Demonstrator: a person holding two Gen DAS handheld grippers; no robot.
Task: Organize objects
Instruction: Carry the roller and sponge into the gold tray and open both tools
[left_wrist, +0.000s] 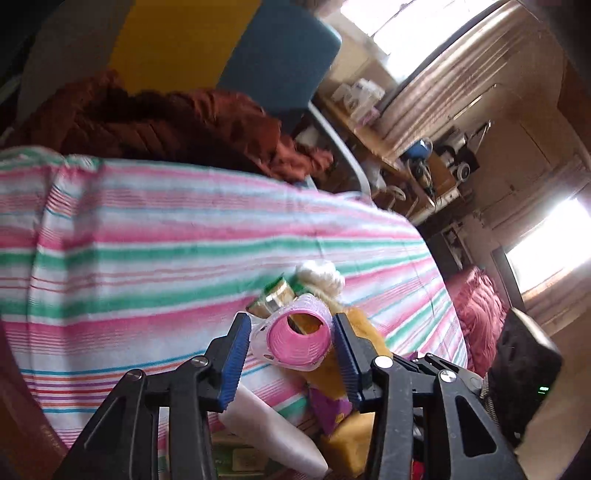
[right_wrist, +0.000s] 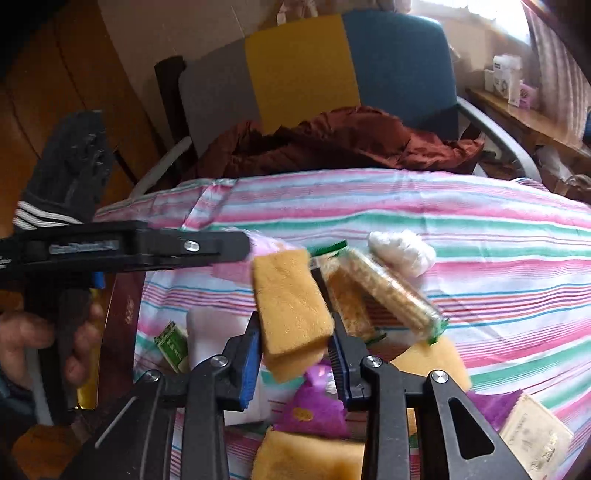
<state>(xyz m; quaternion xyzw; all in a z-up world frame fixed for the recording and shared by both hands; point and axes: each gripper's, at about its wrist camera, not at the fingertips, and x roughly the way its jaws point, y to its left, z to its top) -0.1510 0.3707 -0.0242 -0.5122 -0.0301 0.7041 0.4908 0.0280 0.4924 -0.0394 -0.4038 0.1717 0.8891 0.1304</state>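
- Sorting looks early-stage: most items sit in one loose cluster on the pink, green and white striped cloth (right_wrist: 461, 236) covering the table, no visible container or sorted groups.
- Left gripper (left_wrist: 291, 334): jaws abt half open, either side of a pink ribbed plastic hair-roller cylinder in clear wrap (left_wrist: 297, 338). Right pad looks close to touching it, left pad shows a small gap; can't tell if it's gripped yet. Roller sits at the pile's near-left edge, on top of other bits.
- Just left/below in same view: white soft block (left_wrist: 269, 432), untouched.
- Right gripper (right_wrist: 295, 339): clamped shut on a yellow-orange rectangular sponge (right_wrist: 290, 306), which stands tilted up betw the blue pads, appears lifted off the cloth.
- Right of sponge: clear-wrapped stack of tan crackers (right_wrist: 388, 291), lying on cloth, not sorted.
- Further right: white fluffy cotton ball (right_wrist: 400, 251), beside the crackers, untouched.
- Near edge: purple foil packet (right_wrist: 314, 402), second yellow sponge (right_wrist: 306, 458), green-white small box (right_wrist: 173, 345), all still waiting.
- Judgement: one item in hand, one being taken, rest left to place.
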